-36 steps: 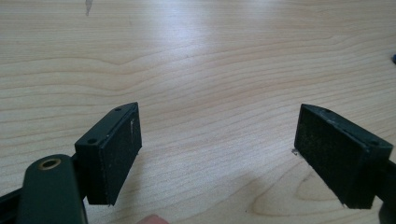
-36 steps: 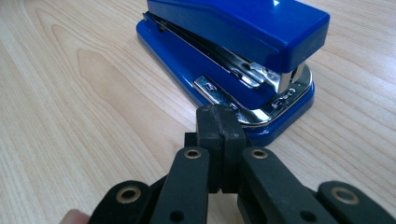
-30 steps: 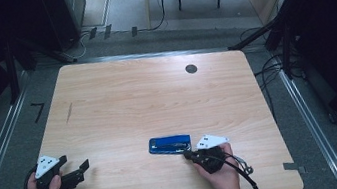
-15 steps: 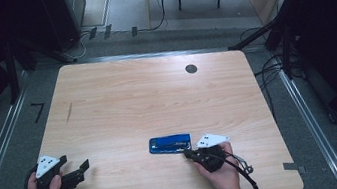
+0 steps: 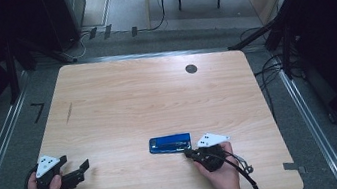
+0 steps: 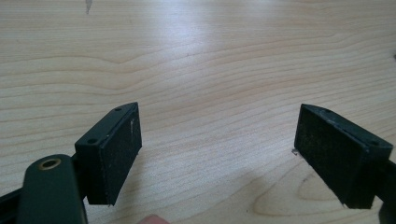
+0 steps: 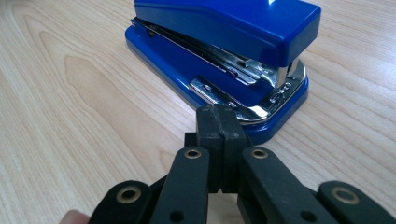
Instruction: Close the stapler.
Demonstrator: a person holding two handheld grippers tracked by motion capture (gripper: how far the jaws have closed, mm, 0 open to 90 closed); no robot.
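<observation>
A blue stapler (image 5: 169, 143) lies flat near the table's front edge, a little right of centre. In the right gripper view the stapler (image 7: 224, 51) shows its chrome mouth end close up. My right gripper (image 5: 189, 152) is shut with nothing between its jaws, and its tips (image 7: 219, 122) sit right at the stapler's front end; contact is unclear. My left gripper (image 5: 81, 170) rests at the front left corner, far from the stapler. In the left gripper view my left gripper (image 6: 217, 151) is open, with bare wood between its black pads (image 6: 116, 154).
The wooden table (image 5: 132, 105) has a small black round grommet (image 5: 191, 69) near its back right. Cables (image 5: 244, 174) trail from the right gripper over the front edge. Dark stands and cables crowd the floor behind and to the right of the table.
</observation>
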